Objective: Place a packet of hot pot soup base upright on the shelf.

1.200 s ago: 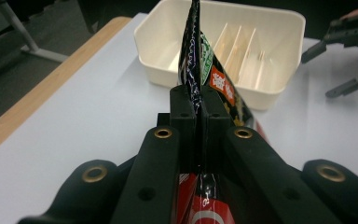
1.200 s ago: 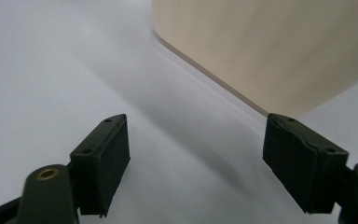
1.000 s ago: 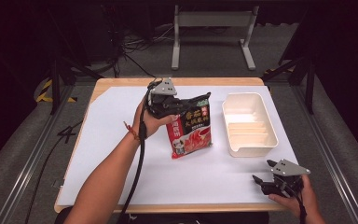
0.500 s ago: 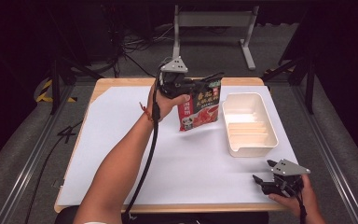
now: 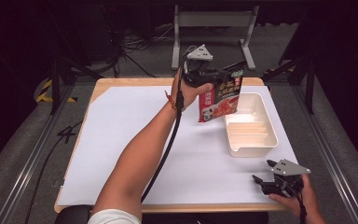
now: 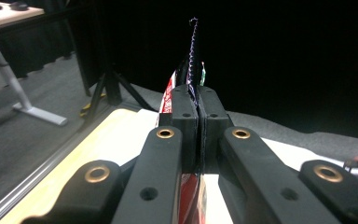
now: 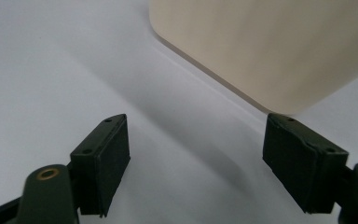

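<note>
1. Since the earlier frames, the left gripper (image 5: 214, 73) has carried the red snack packet (image 5: 220, 96) up off the white paper sheet (image 5: 121, 140) and across toward the far right, so that the packet now hangs in the air just beside the far left corner of the cream tray (image 5: 251, 128); the right gripper (image 5: 265, 179) has stayed put near the table's near right corner.
2. Around the left gripper's fingers: the wooden table edge (image 5: 135, 82) lies below and behind them, the dark floor with cables and a grey metal stand (image 5: 213, 21) lies beyond them, and the tray sits below and to their right.
3. Nothing stands between the hanging packet and the tray.
4. In the left gripper view, the fingers (image 6: 186, 126) are pressed together on the packet's top seam (image 6: 193, 56), whose serrated edge rises straight up past the fingertips while the red printed body (image 6: 189, 196) drops away beneath them.
5. A hand (image 5: 193, 91) wraps that gripper, and its black cable (image 5: 168, 140) trails back along the forearm.
6. In the right gripper view, the fingers (image 7: 105, 161) are spread wide with nothing between them, just above the white paper.
7. The tray's rounded cream wall (image 7: 270, 51) stands just ahead of those fingertips, slightly toward the right-hand one, apart from both.
</note>
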Motion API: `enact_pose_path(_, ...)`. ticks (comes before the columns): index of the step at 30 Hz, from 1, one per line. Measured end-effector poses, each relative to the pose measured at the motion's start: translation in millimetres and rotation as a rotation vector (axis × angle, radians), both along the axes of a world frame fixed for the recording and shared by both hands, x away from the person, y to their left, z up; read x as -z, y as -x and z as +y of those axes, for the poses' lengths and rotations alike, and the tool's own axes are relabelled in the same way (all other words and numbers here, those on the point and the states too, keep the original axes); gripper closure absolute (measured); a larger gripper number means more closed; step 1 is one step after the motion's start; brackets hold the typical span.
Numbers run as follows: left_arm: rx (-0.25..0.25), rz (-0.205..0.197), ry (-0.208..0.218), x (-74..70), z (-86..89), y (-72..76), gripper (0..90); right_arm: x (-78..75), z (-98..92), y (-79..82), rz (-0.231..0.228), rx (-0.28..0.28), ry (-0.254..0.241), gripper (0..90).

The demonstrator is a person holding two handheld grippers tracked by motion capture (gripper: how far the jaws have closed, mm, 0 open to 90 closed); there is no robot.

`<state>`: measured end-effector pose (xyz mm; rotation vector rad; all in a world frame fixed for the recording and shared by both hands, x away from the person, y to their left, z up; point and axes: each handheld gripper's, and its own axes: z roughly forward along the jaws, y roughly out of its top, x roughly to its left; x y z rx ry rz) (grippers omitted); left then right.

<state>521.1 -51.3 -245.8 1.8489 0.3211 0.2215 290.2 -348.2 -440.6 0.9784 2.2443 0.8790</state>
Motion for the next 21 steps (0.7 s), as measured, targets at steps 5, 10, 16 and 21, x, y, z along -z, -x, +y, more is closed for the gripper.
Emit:
enact_pose_path(5, -0.002, 0.000, -0.004, -1.6, -20.1, -2.3, 87.9, 0.5, 1.3, -0.2, 0.003, -0.005, 0.000, 23.0)
enact_pose_path(10, 0.006, 0.005, -0.002, 1.7, -42.5, -4.9, 87.9, 0.5, 1.7, 0.2, 0.002, -0.010, 0.004, 23.0)
enact_pose_path(16, 0.003, 0.005, 0.019, 5.9, -61.7, -9.3, 87.8, 1.0, 1.4, 1.2, 0.008, -0.009, -0.008, 23.0)
enact_pose_path(21, -0.013, 0.016, 0.042, 15.6, -74.5, -13.8, 87.8, 1.1, 4.3, 1.5, 0.010, -0.023, 0.002, 23.0)
